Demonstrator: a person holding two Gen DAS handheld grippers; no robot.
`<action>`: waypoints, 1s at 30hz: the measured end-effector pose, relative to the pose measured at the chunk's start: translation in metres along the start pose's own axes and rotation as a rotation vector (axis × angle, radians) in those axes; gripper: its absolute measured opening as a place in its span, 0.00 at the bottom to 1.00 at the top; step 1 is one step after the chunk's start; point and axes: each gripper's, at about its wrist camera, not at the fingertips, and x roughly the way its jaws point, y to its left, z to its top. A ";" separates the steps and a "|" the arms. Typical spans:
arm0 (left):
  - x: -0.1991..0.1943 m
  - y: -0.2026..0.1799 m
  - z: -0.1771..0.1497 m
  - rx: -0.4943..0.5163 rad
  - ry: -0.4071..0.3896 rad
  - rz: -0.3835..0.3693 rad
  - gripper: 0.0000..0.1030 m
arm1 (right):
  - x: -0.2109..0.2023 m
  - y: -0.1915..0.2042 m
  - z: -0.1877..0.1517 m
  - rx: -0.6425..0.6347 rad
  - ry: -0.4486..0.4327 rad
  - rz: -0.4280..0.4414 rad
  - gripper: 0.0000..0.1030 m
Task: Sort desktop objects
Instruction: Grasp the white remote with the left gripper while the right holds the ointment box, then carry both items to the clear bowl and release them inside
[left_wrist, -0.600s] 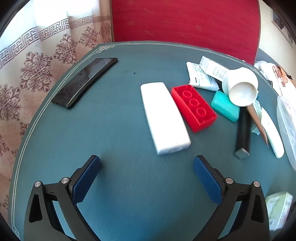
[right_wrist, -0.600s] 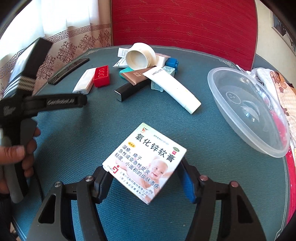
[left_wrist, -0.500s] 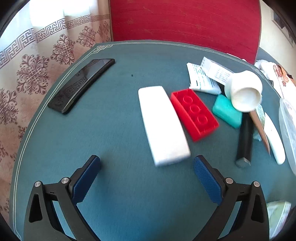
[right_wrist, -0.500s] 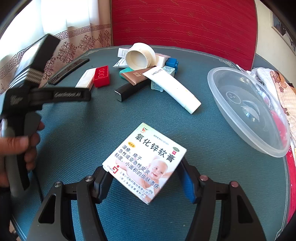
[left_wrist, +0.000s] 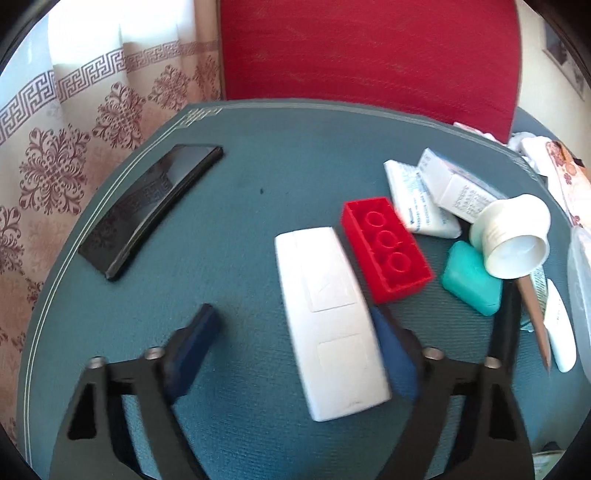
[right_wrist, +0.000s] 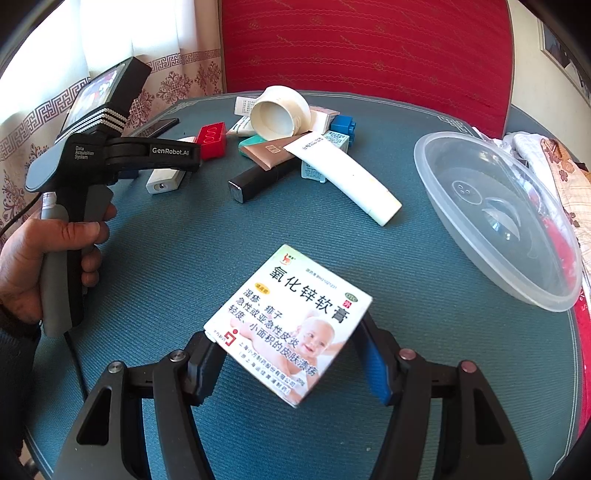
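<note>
White remote (left_wrist: 330, 325) sits between the left gripper's (left_wrist: 291, 354) blue pads, jaws spread wide; the right pad looks tucked against the remote's edge and partly hidden behind it, the left pad (left_wrist: 194, 352) stands well clear, so nothing is clamped; the pads are a bit blurred, can't swear to actual contact. Remote's long axis runs away from the camera, leaning slightly left at the far end, near end almost between the fingers; it lies flat on the teal table (left_wrist: 229, 229).

Right gripper (right_wrist: 291, 363) is closed on a small medicine box (right_wrist: 290, 321), held by its side edges and tilted, printed face up, above the table; jaws only as wide as the box.

Just right of the remote lies a red brick (left_wrist: 386, 249), studs-side down, nearly touching; past it a teal soap-like block (left_wrist: 471, 277), a white cup (left_wrist: 513, 236) on its side, cartons (left_wrist: 458, 188) and a black tube (left_wrist: 504, 325) heaped together, half covering each other; hard to sort out what's under what. Black phone (left_wrist: 151, 206) lies well apart at the left rim. Clear bowl (right_wrist: 495, 214) sits on the right, cut off in the left view. Red chair back (left_wrist: 369, 51) behind.
</note>
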 end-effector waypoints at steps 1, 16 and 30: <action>0.000 -0.009 0.007 0.008 -0.003 -0.006 0.69 | 0.001 0.000 0.001 -0.001 0.001 0.000 0.66; -0.038 -0.009 -0.001 -0.032 -0.079 -0.108 0.42 | 0.000 -0.005 0.001 0.025 -0.014 0.029 0.66; -0.060 -0.016 -0.002 0.004 -0.144 -0.167 0.42 | -0.032 -0.045 0.018 0.128 -0.162 -0.074 0.66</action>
